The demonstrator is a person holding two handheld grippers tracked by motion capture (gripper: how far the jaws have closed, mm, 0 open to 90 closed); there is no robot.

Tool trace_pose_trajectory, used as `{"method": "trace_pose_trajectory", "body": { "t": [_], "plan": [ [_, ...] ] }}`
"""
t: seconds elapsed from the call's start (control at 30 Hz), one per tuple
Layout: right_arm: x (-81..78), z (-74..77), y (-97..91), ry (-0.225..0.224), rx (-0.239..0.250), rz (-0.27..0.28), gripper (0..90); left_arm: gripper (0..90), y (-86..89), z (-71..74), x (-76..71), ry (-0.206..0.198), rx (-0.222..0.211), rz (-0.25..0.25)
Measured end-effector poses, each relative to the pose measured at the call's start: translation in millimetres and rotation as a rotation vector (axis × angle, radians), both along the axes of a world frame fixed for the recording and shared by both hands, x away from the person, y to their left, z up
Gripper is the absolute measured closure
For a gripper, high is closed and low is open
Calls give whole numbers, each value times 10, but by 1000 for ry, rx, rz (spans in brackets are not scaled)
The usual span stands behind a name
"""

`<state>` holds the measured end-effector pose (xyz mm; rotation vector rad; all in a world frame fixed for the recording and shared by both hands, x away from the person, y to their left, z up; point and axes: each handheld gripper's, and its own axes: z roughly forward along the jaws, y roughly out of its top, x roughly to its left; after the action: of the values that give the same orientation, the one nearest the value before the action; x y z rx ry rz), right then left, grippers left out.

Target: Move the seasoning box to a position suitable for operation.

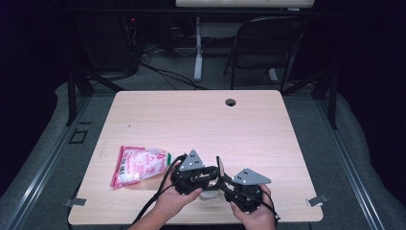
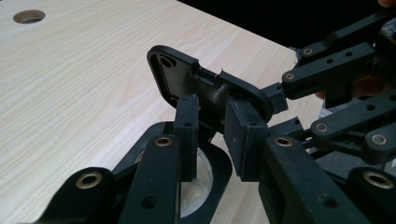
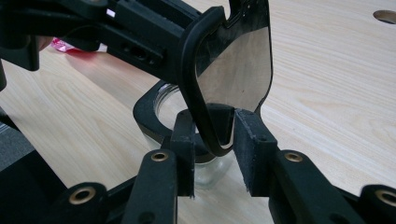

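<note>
The person had both grippers crowded over a small glass jar [image 3: 205, 172] near the table's [image 1: 215, 120] front edge, its black hinged lid [image 3: 233, 70] swung upright. The jar sat just below and beyond the right gripper's [image 3: 215, 140] fingertips, and the lid's lower rim stood between that gripper's fingers [image 3: 252, 144]. The left gripper [image 2: 212, 126] came from the other side, with the lid's hinge end between its own fingers [image 2: 187, 130]. From where I stood the black parts ran together, so I couldn't tell whether either pair was clamped on the lid or merely bracketing it.

The risk, to my eye, was the jar itself. Nothing pinned it down, so any sideways pull on the lid could tip or drag it. Two grippers tugging unevenly might strain the hinge. A pink snack packet [image 1: 141, 165] lay well outside the left fingers.
</note>
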<state>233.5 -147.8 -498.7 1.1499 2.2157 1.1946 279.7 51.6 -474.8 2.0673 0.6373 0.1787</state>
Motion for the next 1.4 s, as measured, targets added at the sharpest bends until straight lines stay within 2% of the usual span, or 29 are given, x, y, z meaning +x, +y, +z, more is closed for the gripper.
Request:
{"method": "trace_pose_trajectory", "body": {
  "t": [0.17,0.3,0.5,0.67,0.77,1.0,1.23,1.4],
  "plan": [
    [-5,-1,-27,-4,21,-8,723,683,61,-49,16,-4,-1,32],
    [-10,8,-49,-5,26,-12,732,636,119,-110,38,-10,14,60],
    [-12,5,-68,0,40,-17,737,631,215,-238,62,2,49,98],
    [-12,5,-87,5,44,-19,742,629,251,-312,77,3,59,121],
    [-12,4,-94,4,46,-21,745,630,260,-358,89,6,72,129],
    [-11,1,-122,12,63,-32,759,631,268,-390,84,-9,70,132],
    [-13,-1,-166,15,69,-43,779,630,265,-431,98,-15,102,149],
    [-11,-4,-189,19,78,-45,787,644,263,-461,111,-5,85,146]
  ]
}}
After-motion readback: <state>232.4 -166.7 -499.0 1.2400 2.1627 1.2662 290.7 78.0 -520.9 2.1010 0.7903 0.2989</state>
